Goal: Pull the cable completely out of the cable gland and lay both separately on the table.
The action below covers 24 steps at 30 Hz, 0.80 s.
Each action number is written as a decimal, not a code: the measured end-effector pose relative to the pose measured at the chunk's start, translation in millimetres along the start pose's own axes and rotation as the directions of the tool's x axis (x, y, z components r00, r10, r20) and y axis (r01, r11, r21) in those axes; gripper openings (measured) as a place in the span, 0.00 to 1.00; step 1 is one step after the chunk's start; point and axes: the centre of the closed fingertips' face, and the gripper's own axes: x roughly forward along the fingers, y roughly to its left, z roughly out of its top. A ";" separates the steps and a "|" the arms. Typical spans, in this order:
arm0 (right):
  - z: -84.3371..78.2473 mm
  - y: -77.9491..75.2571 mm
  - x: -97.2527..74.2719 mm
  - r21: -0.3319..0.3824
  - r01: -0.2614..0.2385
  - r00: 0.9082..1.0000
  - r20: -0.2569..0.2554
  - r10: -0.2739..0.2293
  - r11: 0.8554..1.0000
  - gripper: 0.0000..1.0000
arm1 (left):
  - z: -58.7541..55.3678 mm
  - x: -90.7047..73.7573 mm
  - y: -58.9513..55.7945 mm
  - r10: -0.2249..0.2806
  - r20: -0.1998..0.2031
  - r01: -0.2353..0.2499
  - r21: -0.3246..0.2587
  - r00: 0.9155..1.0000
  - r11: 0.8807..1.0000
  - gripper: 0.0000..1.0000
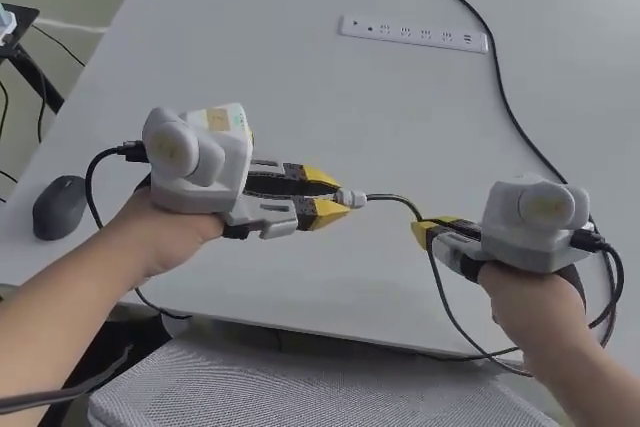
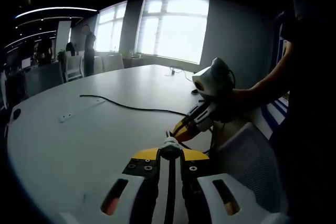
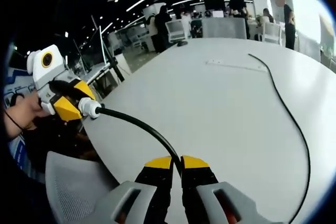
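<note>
A: Status?
B: Left gripper (image 1: 335,199) clamped on cable gland (image 1: 351,198), right gripper (image 1: 425,232) clamped on cable (image 1: 392,201). Both held in the air over the table (image 1: 300,87) edge, cable not out yet.
A: Risk?
B: Likely jaw slip on the thin cable if the gland seal binds.

Soft, even daylight — window (image 2: 170,24) glare, fisheye edges warped.

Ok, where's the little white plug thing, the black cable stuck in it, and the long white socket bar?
cable gland (image 1: 350,198): head view, on its white end.
cable (image 1: 390,197): head view, on the curved stretch just right of the gland.
power strip (image 1: 413,34): head view, on the middle of its top face.
</note>
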 end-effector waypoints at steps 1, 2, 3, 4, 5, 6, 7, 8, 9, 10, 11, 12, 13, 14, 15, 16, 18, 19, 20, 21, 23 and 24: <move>0.3 -0.3 -0.2 -0.009 0.001 1.000 0.003 -0.001 1.000 0.00 | -0.3 0.0 0.3 0.000 -0.002 0.000 0.001 1.000 1.000 0.15; 0.4 -0.5 -0.1 -0.013 0.000 1.000 0.003 0.000 1.000 0.00 | -0.4 0.0 0.7 0.000 -0.002 0.000 0.002 1.000 1.000 0.15; 0.2 -0.2 0.1 -0.023 -0.001 1.000 0.003 0.002 1.000 0.01 | -0.7 -0.1 1.5 0.002 -0.003 -0.002 0.001 1.000 1.000 0.15; 0.0 0.7 -0.3 -0.031 -0.002 1.000 0.002 0.002 1.000 0.01 | -0.8 -0.2 2.3 0.004 -0.003 -0.004 -0.001 1.000 1.000 0.15; -0.2 2.1 -0.5 -0.044 -0.006 1.000 0.001 0.006 0.999 0.01 | -1.0 -0.3 3.1 0.006 -0.003 -0.006 -0.001 1.000 1.000 0.15; 0.2 2.7 -0.6 -0.067 -0.007 1.000 0.001 0.007 0.998 0.01 | -1.0 -0.5 4.0 0.009 -0.003 -0.009 -0.001 1.000 1.000 0.15; 0.2 3.4 -0.9 -0.088 -0.008 1.000 0.000 0.008 0.996 0.01 | -1.1 -1.0 5.6 0.013 -0.001 -0.013 -0.003 1.000 1.000 0.15; 1.0 4.5 -2.4 -0.110 -0.002 1.000 0.000 0.002 0.994 0.02 | -1.0 -1.3 6.3 0.015 0.000 -0.015 -0.004 1.000 1.000 0.15; 1.7 5.1 -3.0 -0.123 0.001 1.000 0.003 -0.001 0.992 0.02 | -0.5 -1.8 7.2 0.015 0.004 -0.015 -0.006 1.000 1.000 0.15; 1.7 4.7 -2.3 -0.137 -0.003 1.000 0.001 0.003 0.991 0.02 | 0.0 -2.0 8.0 0.017 0.007 -0.016 -0.009 1.000 1.000 0.15; 2.2 6.2 -2.8 -0.147 -0.006 1.000 0.001 0.006 0.989 0.02 | 0.5 -2.5 8.7 0.019 0.009 -0.019 -0.012 1.000 1.000 0.15; 4.5 8.4 -3.6 -0.169 -0.011 1.000 0.008 0.012 0.986 0.03 | 0.6 -2.5 9.0 0.020 0.009 -0.020 -0.012 1.000 1.000 0.15; 6.1 10.8 -4.2 -0.186 -0.016 1.000 0.012 0.018 0.982 0.05 | 0.3 -2.5 9.2 0.020 0.008 -0.020 -0.012 1.000 1.000 0.15; 7.9 13.6 -4.8 -0.225 -0.021 1.000 0.009 0.023 0.974 0.08 | -0.1 -2.5 9.6 0.022 0.005 -0.022 -0.009 1.000 1.000 0.15; 8.7 15.9 -5.4 -0.256 -0.023 1.000 0.003 0.025 0.966 0.12 | -0.2 -2.4 10.0 0.022 0.005 -0.022 -0.011 1.000 1.000 0.15; 10.4 18.3 -6.1 -0.281 -0.023 1.000 0.002 0.024 0.959 0.15 | -0.3 -2.3 10.1 0.022 0.005 -0.022 -0.011 1.000 1.000 0.15; 19.7 28.4 -9.6 -0.349 -0.027 0.999 0.027 0.038 0.937 0.19 | -0.5 -2.2 10.0 0.021 0.005 -0.021 -0.011 1.000 1.000 0.15; 23.2 34.8 -11.6 -0.389 -0.029 0.999 0.028 0.043 0.921 0.19 | -0.4 -2.1 9.9 0.021 0.006 -0.021 -0.012 1.000 1.000 0.15; 26.0 38.7 -12.6 -0.423 -0.029 0.999 0.030 0.046 0.906 0.19 | -0.5 -2.0 9.9 0.021 0.005 -0.021 -0.012 1.000 1.000 0.15; 30.5 46.2 -13.7 -0.472 -0.032 0.998 0.035 0.055 0.881 0.19 | -0.4 -2.0 9.8 0.021 0.004 -0.021 -0.012 1.000 1.000 0.15; 39.5 58.7 -14.7 -0.548 -0.033 0.996 0.051 0.072 0.836 0.18 | -0.2 -1.8 9.5 0.018 0.005 -0.018 -0.015 1.000 1.000 0.15; 42.6 62.1 -14.6 -0.580 -0.028 0.996 0.054 0.073 0.814 0.18 | -0.2 -1.7 9.2 0.017 0.004 -0.017 -0.013 1.000 1.000 0.15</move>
